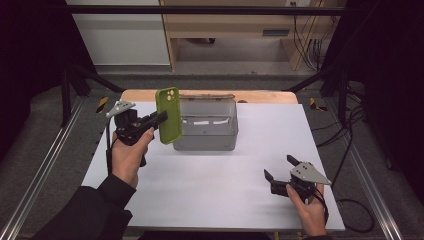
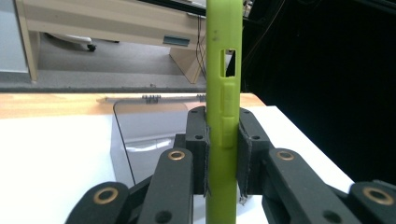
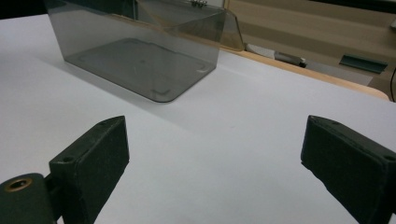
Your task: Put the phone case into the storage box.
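On the left, my left gripper (image 1: 159, 119) is clamped on a green phone case (image 1: 169, 115), held upright in the air just left of the clear box (image 1: 206, 142). The box is open and empty, so the case is lifted but not yet placed. On the near right, my right gripper (image 1: 281, 166) rests on the table (image 1: 210, 190), jaws apart, holding nothing.

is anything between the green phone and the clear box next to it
Nothing visible does. The left gripper holds the green phone upright in the air at the left end of the clear box, whose hinged lid stands open at the back. The box looks empty inside.
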The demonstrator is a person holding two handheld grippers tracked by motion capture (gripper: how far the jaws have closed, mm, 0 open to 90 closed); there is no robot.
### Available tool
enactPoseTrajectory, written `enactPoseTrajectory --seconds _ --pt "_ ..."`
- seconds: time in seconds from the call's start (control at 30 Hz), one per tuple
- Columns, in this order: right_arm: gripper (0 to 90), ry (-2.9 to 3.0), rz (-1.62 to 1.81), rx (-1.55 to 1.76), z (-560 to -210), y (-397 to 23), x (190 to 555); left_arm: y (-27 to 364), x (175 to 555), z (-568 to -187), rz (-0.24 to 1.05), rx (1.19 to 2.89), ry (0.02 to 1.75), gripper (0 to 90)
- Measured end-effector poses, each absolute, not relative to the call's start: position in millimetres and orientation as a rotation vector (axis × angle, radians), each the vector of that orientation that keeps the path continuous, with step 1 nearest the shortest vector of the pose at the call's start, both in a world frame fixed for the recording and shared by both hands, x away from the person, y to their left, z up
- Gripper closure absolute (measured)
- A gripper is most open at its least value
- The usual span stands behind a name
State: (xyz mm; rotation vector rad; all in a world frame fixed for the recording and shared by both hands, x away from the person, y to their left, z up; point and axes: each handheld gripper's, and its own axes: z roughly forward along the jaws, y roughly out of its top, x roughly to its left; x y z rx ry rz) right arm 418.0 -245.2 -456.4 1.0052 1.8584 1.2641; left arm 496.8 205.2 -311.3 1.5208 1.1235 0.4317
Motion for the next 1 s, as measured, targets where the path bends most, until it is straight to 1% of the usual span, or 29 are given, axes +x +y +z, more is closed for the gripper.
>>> enactPoseTrajectory --seconds 0.3,0.47,0.63,0.8,1.0 --pt "8.6 1.846 1.259 1.011 -456 -245 418 190 520 -298 0.494 1.558 1.111 77.6" --pt "9.5 1.838 1.276 0.996 -455 -245 418 182 534 -298 0.568 1.599 1.097 77.6" --pt "9.2 1.830 1.273 0.990 -455 -245 417 179 545 -302 0.556 1.566 1.134 77.7" --pt "9.2 1.823 1.300 0.973 -455 -244 415 173 554 -304 0.602 1.568 1.139 77.7" --pt "9.1 1.833 1.293 0.961 -457 -241 416 164 563 -302 0.618 1.573 1.134 77.7"
